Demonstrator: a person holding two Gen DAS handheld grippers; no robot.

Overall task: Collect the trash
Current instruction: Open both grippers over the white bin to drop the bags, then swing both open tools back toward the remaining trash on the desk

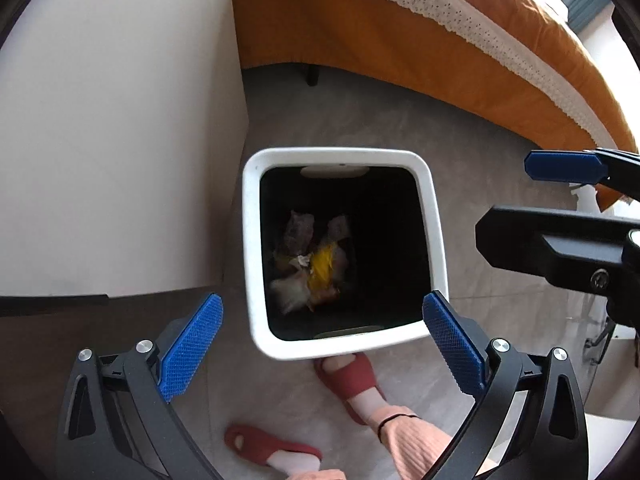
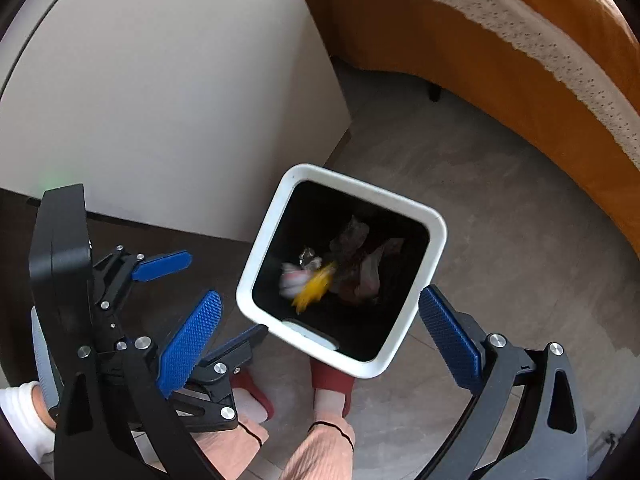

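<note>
A: Blue-padded, what are they doing? B: The left hand-held gripper (image 1: 322, 326) and the right hand-held gripper (image 2: 320, 320) both hang with jaws spread wide and nothing between them, pointing down over a white bin (image 1: 256, 240).

A: And the trash? B: Crumpled wrappers (image 1: 310, 264), one yellow, lie at the bin's dark bottom. Red slippers (image 1: 348, 380) touch the bin's near side. Beyond: grey floor (image 1: 360, 120), then an orange bed cover (image 1: 400, 40).

Bin (image 1: 256, 320): smooth white plastic rim, matt black liner. Trash (image 1: 312, 268): crumpled paper and glossy wrapper. Tool pads (image 1: 192, 344): blue, knurled. Floor (image 1: 500, 160): matt grey stone. Bedspread (image 1: 400, 48): orange cloth, lace trim.
</note>
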